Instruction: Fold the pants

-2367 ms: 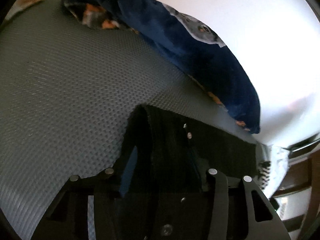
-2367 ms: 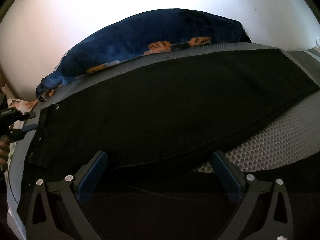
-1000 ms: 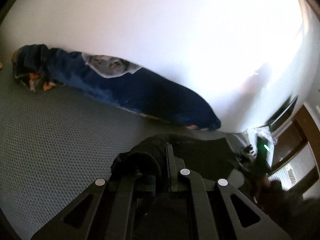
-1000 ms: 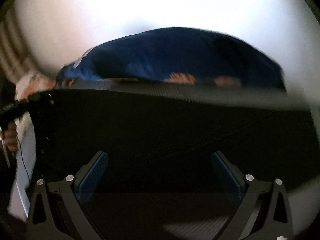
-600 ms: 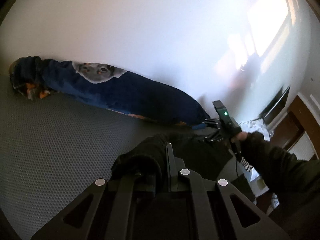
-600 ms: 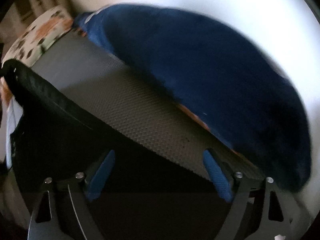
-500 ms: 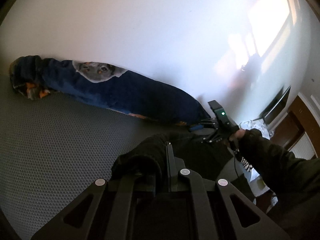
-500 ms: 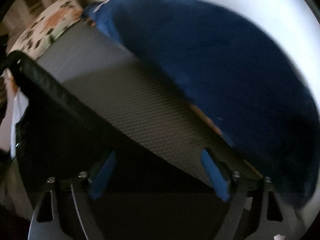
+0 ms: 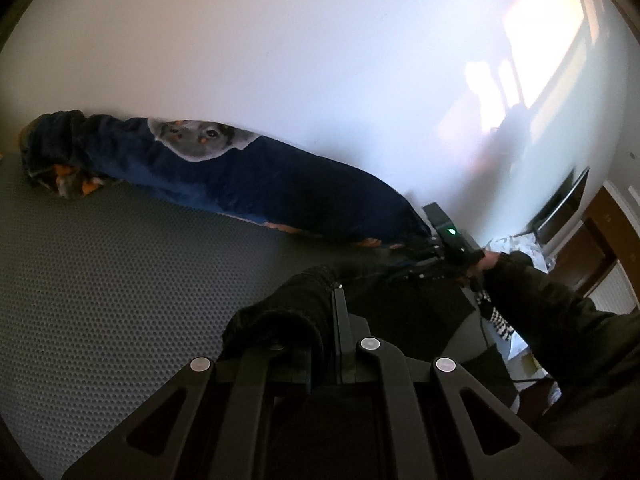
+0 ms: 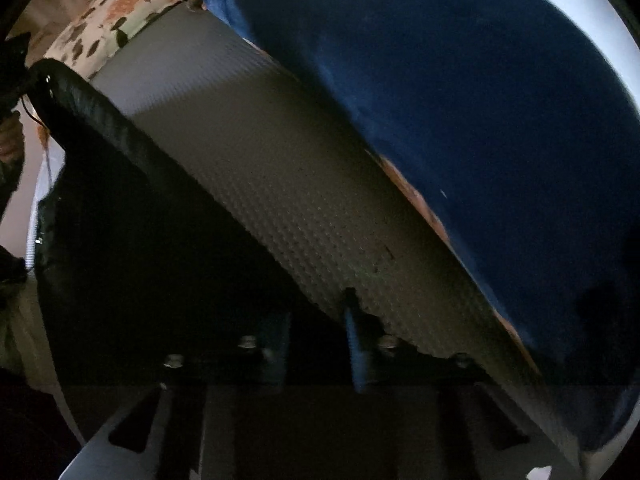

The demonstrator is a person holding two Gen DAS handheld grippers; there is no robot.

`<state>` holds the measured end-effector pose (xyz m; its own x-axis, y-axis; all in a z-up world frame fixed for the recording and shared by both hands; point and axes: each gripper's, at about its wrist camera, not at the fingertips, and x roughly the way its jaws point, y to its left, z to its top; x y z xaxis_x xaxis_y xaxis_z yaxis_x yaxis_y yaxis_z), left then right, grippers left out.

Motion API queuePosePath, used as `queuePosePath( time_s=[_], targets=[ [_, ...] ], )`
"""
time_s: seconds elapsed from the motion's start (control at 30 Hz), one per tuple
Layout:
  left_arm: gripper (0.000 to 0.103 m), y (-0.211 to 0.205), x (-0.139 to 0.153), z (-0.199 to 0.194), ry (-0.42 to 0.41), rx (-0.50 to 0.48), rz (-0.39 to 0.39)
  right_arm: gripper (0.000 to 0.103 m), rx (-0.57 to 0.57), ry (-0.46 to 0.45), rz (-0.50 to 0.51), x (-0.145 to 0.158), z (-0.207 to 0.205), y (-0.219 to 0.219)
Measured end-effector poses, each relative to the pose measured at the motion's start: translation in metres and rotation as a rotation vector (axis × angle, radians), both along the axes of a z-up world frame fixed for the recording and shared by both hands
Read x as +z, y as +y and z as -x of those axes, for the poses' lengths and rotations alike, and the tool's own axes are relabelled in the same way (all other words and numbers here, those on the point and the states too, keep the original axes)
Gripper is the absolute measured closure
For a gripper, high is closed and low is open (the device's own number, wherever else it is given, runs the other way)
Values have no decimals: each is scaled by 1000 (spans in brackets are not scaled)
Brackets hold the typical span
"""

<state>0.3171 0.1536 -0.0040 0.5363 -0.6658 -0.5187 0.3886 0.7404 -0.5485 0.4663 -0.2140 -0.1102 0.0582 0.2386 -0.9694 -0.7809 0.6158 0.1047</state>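
With both my left gripper (image 9: 320, 344) and right gripper (image 10: 316, 344) pinched on the black pants (image 9: 408, 320), I hold the cloth stretched above the grey mat (image 9: 120, 280) so it folds cleanly.

My left gripper (image 9: 320, 344) is matte black with angular linkage arms and round silver screw heads at the pivots, my right gripper (image 10: 320, 344) shows blue pads on its fingers (image 10: 357, 354) and small silver bolts, and my right forearm wears a dark sleeve (image 9: 560, 320).
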Motion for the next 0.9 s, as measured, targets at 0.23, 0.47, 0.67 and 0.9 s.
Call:
queuePosePath(
  time_s=[0.23,0.47,0.67,0.9],
  targets=[
    [96,6,0,8,6,10,-40,95,-127,-211,0,43,54,-9],
    [95,5,15,45,-23,-55,-115,95,-277,-340,-16,94,151,-26],
    [95,6,16,95,-37,-117,-166,96,-366,-340,-41,101,243,-33],
    [92,15,-17,152,18,-152,-235,97,-457,-240,-106,69,327,-32]
  ],
)
